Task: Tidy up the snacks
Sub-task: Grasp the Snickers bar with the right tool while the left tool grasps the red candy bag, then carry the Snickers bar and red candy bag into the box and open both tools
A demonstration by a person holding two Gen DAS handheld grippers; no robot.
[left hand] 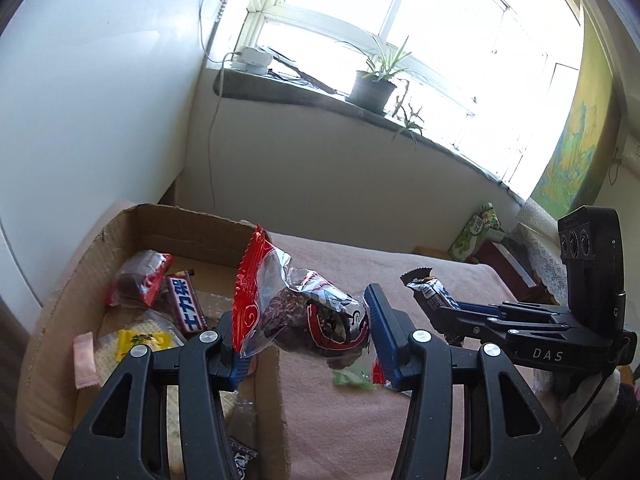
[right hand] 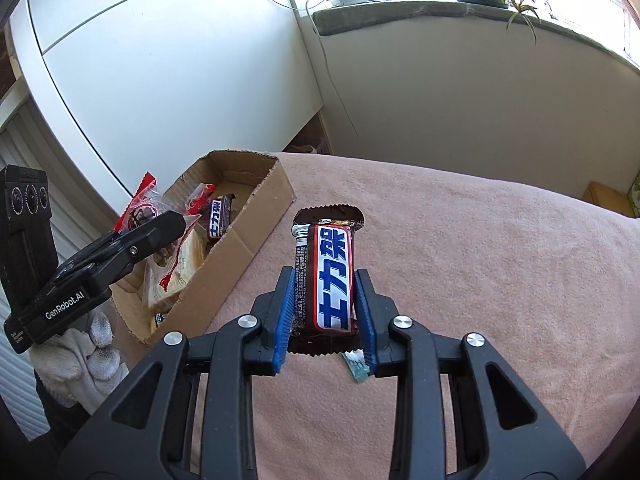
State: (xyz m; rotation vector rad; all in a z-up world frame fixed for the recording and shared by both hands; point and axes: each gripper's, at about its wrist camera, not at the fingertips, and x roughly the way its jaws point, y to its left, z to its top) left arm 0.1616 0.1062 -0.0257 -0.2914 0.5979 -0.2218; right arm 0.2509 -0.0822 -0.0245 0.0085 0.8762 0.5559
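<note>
My left gripper (left hand: 304, 340) is shut on a red-and-clear snack bag (left hand: 296, 312) with dark pieces inside, held over the right wall of a cardboard box (left hand: 272, 392). The box holds several snacks, among them a brown chocolate bar (left hand: 185, 302) and a yellow candy (left hand: 142, 342). My right gripper (right hand: 324, 320) is shut on a brown chocolate bar (right hand: 332, 276) with a blue-and-white label, held above the pink cloth (right hand: 480, 280) right of the box (right hand: 256, 224). The right gripper also shows in the left wrist view (left hand: 448, 304).
A green wrapped candy (left hand: 352, 378) lies on the cloth under the left gripper; it shows under the right gripper too (right hand: 357, 366). A white cabinet (right hand: 160, 60) stands behind the box. A windowsill with a potted plant (left hand: 372, 88) lies beyond. A green tissue box (left hand: 476, 232) sits at the far right.
</note>
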